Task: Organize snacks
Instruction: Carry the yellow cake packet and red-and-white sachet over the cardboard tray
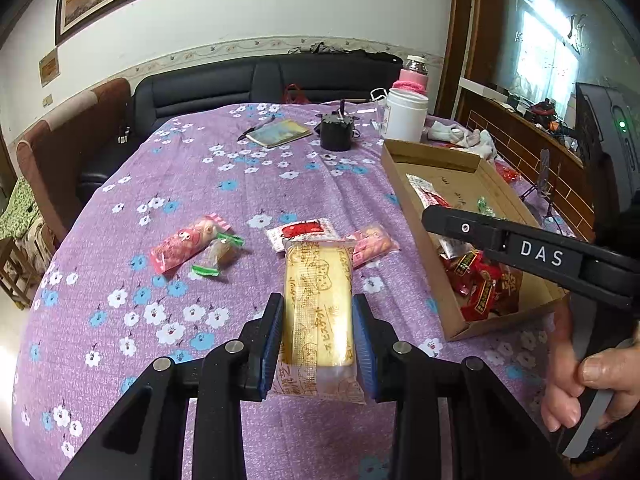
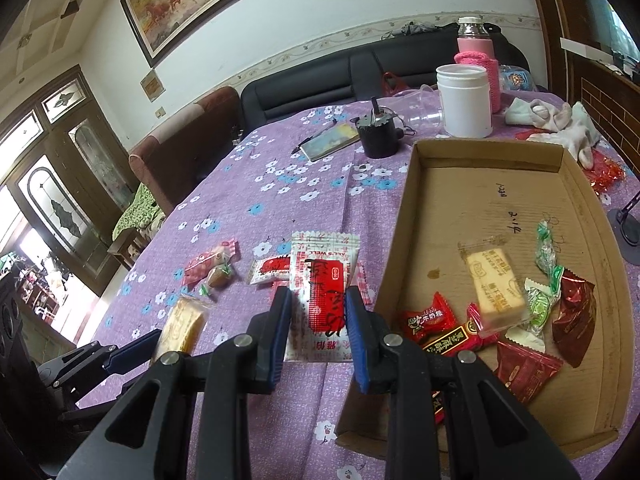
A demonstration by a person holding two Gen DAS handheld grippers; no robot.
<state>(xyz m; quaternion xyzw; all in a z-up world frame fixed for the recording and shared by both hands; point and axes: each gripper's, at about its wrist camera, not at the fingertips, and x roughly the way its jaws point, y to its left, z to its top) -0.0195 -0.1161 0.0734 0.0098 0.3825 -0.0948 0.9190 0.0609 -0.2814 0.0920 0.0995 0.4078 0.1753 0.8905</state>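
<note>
Purple flowered cloth covers the bench [image 1: 248,184], with a cardboard box [image 2: 408,216] of wrapped sweets at its right side. Left tool [image 1: 318,308] is clamped on a yellow biscuit pack [image 1: 318,300], lifted above the cloth. Right tool [image 2: 318,300] grips a red-and-white snack packet [image 2: 324,276] just left of the box. A few sweets [image 1: 188,246] lie loose on the cloth.

You get soft daylight from the blown-out glass doors [image 2: 52,208] at far left; fisheye edges bend and darken, with slight blur throughout.
</note>
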